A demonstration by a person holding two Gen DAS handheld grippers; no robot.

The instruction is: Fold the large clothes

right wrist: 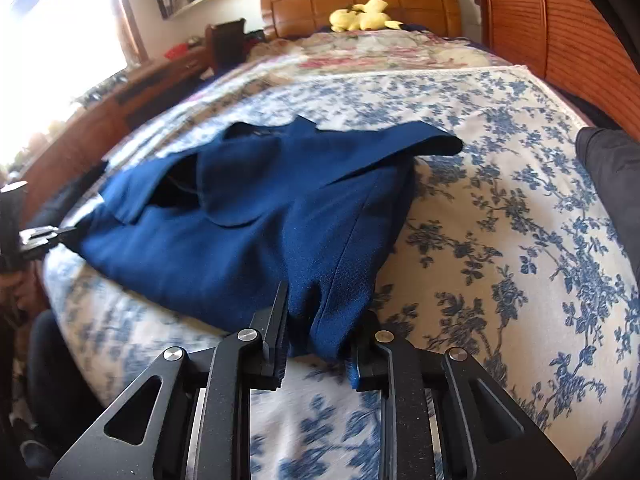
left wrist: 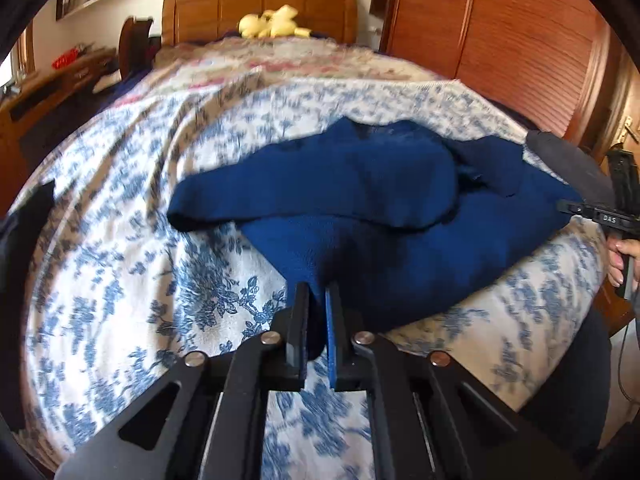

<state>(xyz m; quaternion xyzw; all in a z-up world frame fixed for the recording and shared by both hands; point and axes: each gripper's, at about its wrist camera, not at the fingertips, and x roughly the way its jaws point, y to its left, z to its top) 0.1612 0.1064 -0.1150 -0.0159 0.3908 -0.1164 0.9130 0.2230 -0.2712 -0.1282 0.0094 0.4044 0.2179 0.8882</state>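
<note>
Blue cloth, a large garment [left wrist: 360,200], lies spread on the bed [left wrist: 120,240] over a blue-flowered cover, one sleeve folded across its body. The left gripper [left wrist: 318,300] angles down toward the bed, its fingers [left wrist: 300,320] closed nearly together on a pinched fold at the garment's near edge. The right gripper [right wrist: 320,320] tilts down at much the same slope (seen from the left camera, a hand [left wrist: 620,256] grips its handle at the far right), and its fingers [right wrist: 276,320] stand a little apart, clamped on a thicker bunch of the hem [right wrist: 320,312]. A yellow plush [left wrist: 272,22] sits by the wooden headboard [left wrist: 260,12].
</note>
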